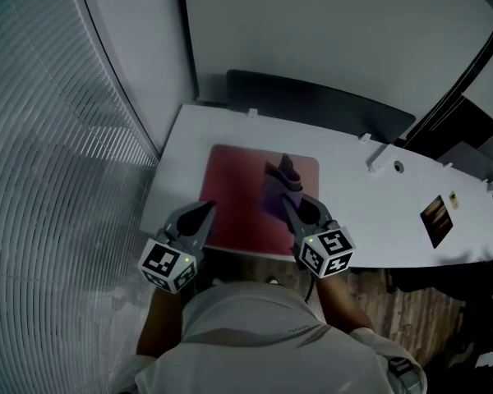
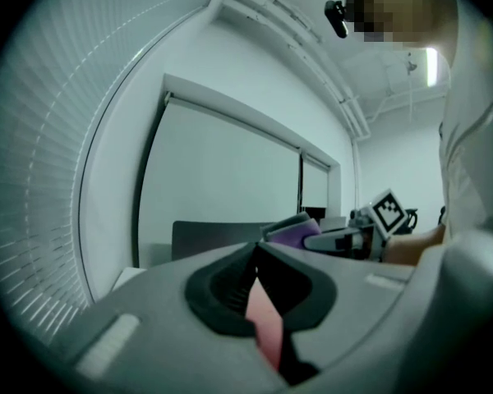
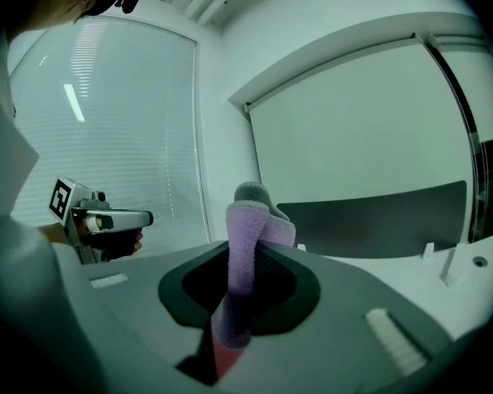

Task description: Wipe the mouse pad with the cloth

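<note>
So the right gripper [image 1: 292,205] is clamped on the purple cloth [image 1: 275,189], which sticks up out of its jaws over the right half of the red mouse pad [image 1: 238,187] on the white desk [image 1: 361,212]. The left gripper [image 2: 256,249] has its tips pressed together on nothing, sitting over the pad's near left edge. Both grippers cover the pad's near edge, so can't tell if the cloth actually touches it.
</note>
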`<state>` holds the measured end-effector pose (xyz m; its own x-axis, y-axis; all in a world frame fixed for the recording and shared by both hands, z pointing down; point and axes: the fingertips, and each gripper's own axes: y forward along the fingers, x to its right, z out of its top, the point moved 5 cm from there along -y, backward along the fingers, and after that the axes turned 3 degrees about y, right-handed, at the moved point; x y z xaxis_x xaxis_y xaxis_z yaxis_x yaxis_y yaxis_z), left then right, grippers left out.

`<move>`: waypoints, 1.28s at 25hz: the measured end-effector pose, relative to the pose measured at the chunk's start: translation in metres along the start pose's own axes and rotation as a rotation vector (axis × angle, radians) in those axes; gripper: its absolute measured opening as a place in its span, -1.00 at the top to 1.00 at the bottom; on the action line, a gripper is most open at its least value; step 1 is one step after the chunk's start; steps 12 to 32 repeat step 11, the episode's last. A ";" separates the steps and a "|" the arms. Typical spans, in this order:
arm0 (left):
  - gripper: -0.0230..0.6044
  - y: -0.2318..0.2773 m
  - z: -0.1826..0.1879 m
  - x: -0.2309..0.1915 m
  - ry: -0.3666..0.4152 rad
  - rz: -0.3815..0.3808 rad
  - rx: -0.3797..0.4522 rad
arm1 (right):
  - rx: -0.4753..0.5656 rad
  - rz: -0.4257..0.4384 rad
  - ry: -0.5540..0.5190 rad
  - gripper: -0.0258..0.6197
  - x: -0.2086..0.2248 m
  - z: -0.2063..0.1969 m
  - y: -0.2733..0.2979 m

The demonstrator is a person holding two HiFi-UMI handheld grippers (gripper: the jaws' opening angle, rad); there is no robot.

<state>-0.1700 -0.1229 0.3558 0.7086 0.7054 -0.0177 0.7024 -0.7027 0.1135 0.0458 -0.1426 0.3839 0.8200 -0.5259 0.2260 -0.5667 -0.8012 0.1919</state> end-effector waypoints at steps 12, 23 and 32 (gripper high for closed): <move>0.93 0.017 -0.004 0.010 -0.014 -0.042 -0.008 | -0.016 -0.033 0.018 0.77 0.018 -0.007 -0.016; 0.93 0.017 -0.004 0.010 -0.014 -0.042 -0.008 | -0.016 -0.033 0.018 0.77 0.018 -0.007 -0.016; 0.93 0.017 -0.004 0.010 -0.014 -0.042 -0.008 | -0.016 -0.033 0.018 0.77 0.018 -0.007 -0.016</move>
